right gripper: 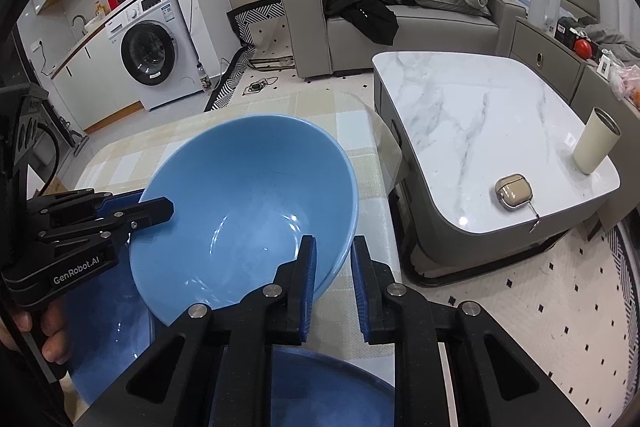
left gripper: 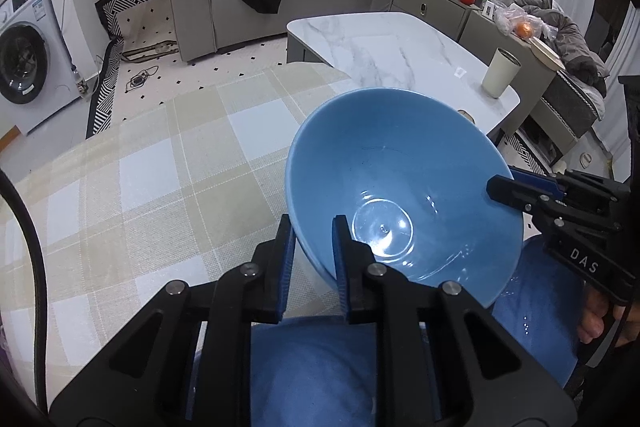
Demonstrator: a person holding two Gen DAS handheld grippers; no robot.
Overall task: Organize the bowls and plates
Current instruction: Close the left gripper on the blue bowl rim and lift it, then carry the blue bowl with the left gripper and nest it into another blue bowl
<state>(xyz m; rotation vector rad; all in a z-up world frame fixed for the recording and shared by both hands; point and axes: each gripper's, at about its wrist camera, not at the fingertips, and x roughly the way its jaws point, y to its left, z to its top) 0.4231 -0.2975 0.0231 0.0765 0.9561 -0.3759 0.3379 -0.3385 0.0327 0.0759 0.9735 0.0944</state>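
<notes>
Bowl, plain light blue and glossy, deep and round with a small ring marked at its bottom, held tilted above a table covered in a beige and white checked cloth. Its empty inside faces both cameras, and small highlights glint near the base. The left gripper is clamped on the near rim, one blue-padded finger inside the bowl and one outside. The right gripper pinches the opposite rim the same way, so the bowl hangs between the two tools. Below the bowl lie darker blue plates, partly hidden by the grippers. A hand wraps the left gripper's handle at the edge of the right wrist view. Beyond the cloth stands a white marble table carrying a cream cup and a small tan case. Farther back are a grey sofa heaped with clothes and a white washing machine.
</notes>
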